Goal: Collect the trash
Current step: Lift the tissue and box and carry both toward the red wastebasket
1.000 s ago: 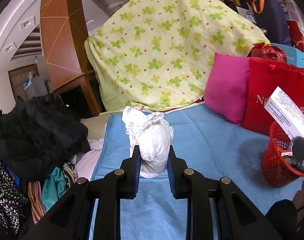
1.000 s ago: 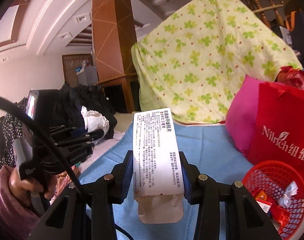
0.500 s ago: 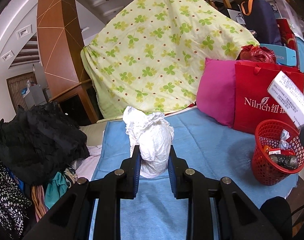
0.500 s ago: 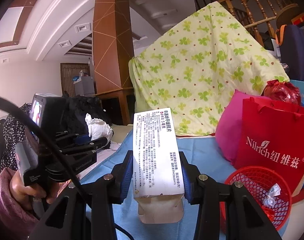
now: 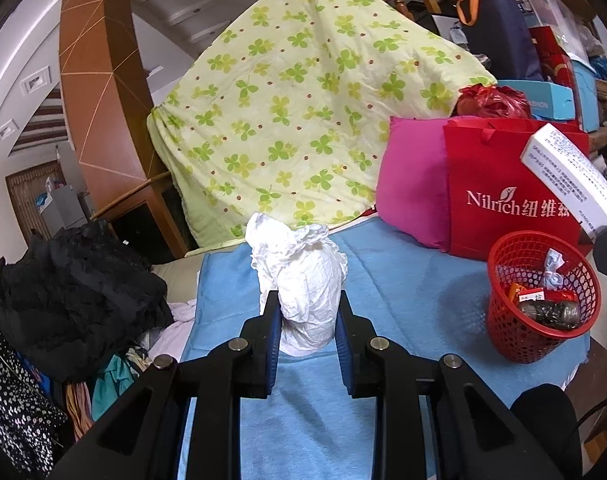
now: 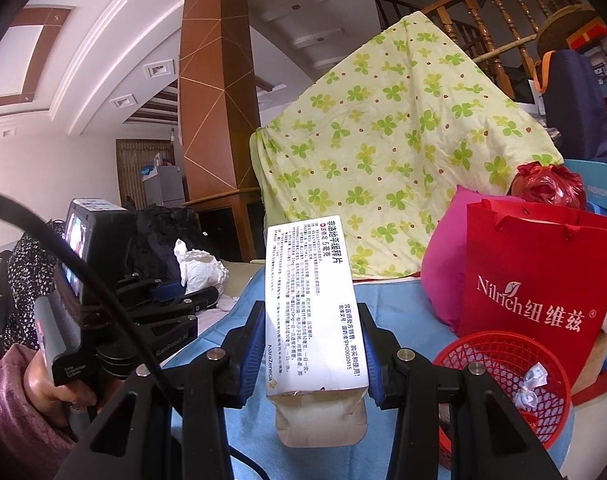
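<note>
My left gripper [image 5: 307, 312] is shut on a crumpled white tissue wad [image 5: 299, 276], held above the blue cloth [image 5: 403, 292]. In the right wrist view the same left gripper [image 6: 201, 294] and tissue wad [image 6: 199, 266] show at the left, carried by a person's hand [image 6: 43, 380]. My right gripper [image 6: 309, 332] is shut on a white medicine box [image 6: 309, 308] with printed text, its open flap at the bottom. That medicine box [image 5: 567, 176] enters the left wrist view at the right edge. A red mesh basket [image 5: 539, 308], [image 6: 503, 384] with several scraps in it stands at the cloth's right end.
Behind the basket stand a red paper bag [image 5: 507, 196], [image 6: 531, 280] and a pink cushion [image 5: 411, 188]. A green clover-print quilt [image 5: 303, 112] rises at the back. Black and patterned clothes [image 5: 63, 296] pile up at the left. A wooden pillar [image 6: 215, 100] stands behind.
Both grippers have moved sideways with their loads still held. The red basket and red bag have come further into both views.
</note>
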Action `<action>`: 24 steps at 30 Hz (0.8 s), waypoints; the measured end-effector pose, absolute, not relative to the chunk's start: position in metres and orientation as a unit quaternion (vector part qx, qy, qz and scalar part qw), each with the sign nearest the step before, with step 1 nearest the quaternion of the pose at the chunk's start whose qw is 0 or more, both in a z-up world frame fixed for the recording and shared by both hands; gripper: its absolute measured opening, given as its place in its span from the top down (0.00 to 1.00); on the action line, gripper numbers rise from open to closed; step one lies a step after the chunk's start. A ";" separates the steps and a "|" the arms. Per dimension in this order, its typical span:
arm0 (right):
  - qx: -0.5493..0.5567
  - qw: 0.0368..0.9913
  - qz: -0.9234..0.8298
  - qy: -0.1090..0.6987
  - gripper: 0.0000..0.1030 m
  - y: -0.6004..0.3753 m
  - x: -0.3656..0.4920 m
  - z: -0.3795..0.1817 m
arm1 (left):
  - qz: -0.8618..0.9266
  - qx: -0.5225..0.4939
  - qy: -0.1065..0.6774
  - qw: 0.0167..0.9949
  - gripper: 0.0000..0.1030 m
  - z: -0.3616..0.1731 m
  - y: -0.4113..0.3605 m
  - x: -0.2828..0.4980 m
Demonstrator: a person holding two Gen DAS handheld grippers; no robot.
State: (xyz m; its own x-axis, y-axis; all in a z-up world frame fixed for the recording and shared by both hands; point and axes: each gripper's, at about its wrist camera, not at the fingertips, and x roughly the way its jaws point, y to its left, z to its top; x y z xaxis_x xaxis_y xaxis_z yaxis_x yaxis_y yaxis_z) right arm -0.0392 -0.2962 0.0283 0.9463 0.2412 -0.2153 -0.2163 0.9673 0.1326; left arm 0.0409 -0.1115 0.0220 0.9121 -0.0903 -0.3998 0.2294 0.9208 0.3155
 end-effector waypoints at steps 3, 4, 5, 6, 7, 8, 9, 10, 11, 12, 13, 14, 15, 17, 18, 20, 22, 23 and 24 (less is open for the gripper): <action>0.056 0.985 0.113 0.114 0.56 -0.300 -0.044 0.028 | -0.089 0.188 0.190 0.960 0.73 0.022 -0.119 0.038; 0.057 0.985 0.113 0.115 0.56 -0.301 -0.044 0.027 | -0.090 0.189 0.190 0.959 0.73 0.022 -0.121 0.038; 0.056 0.986 0.111 0.115 0.56 -0.302 -0.046 0.027 | -0.092 0.191 0.190 0.959 0.73 0.021 -0.123 0.037; 0.056 0.986 0.109 0.114 0.56 -0.303 -0.047 0.026 | -0.093 0.192 0.190 0.958 0.73 0.021 -0.124 0.037; 0.057 0.986 0.108 0.115 0.56 -0.304 -0.047 0.026 | -0.095 0.194 0.190 0.958 0.73 0.021 -0.126 0.036; 0.058 0.986 0.108 0.116 0.56 -0.305 -0.048 0.025 | -0.096 0.197 0.190 0.957 0.73 0.020 -0.128 0.035; 0.059 0.986 0.108 0.116 0.56 -0.306 -0.049 0.025 | -0.098 0.198 0.189 0.957 0.73 0.020 -0.130 0.035; 0.059 0.986 0.106 0.116 0.56 -0.307 -0.050 0.025 | -0.099 0.199 0.190 0.956 0.73 0.020 -0.131 0.035; 0.060 0.986 0.105 0.115 0.56 -0.308 -0.051 0.024 | -0.100 0.199 0.190 0.956 0.73 0.019 -0.132 0.034; 0.061 0.986 0.105 0.116 0.56 -0.309 -0.051 0.024 | -0.101 0.200 0.190 0.956 0.73 0.019 -0.133 0.034; 0.062 0.986 0.105 0.117 0.56 -0.310 -0.052 0.024 | -0.102 0.201 0.190 0.956 0.73 0.018 -0.134 0.034; 0.063 0.986 0.104 0.116 0.56 -0.310 -0.052 0.024 | -0.103 0.202 0.191 0.955 0.73 0.018 -0.135 0.033; 0.062 0.986 0.103 0.116 0.56 -0.311 -0.052 0.024 | -0.104 0.202 0.191 0.955 0.73 0.018 -0.134 0.034; 0.064 0.986 0.103 0.118 0.56 -0.311 -0.053 0.024 | -0.106 0.203 0.192 0.954 0.73 0.016 -0.136 0.033; 0.065 0.985 0.103 0.118 0.56 -0.312 -0.053 0.024 | -0.107 0.204 0.192 0.954 0.73 0.016 -0.137 0.034; 0.065 0.986 0.102 0.118 0.56 -0.313 -0.053 0.023 | -0.108 0.206 0.193 0.953 0.73 0.015 -0.137 0.034; 0.067 0.985 0.102 0.120 0.56 -0.312 -0.053 0.024 | -0.109 0.206 0.195 0.953 0.73 0.014 -0.139 0.034; 0.067 0.985 0.102 0.121 0.56 -0.312 -0.053 0.023 | -0.110 0.207 0.195 0.952 0.73 0.014 -0.138 0.033; 0.067 0.985 0.101 0.120 0.56 -0.313 -0.053 0.023 | -0.110 0.208 0.195 0.952 0.73 0.014 -0.139 0.033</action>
State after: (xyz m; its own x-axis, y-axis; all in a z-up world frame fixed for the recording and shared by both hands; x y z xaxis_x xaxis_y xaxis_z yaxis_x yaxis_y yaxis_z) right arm -0.0532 -0.3125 0.0233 0.9504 0.2160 -0.2239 -0.1838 0.9705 0.1558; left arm 0.0332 -0.1386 0.0135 0.8995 -0.1282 -0.4176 0.2906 0.8894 0.3529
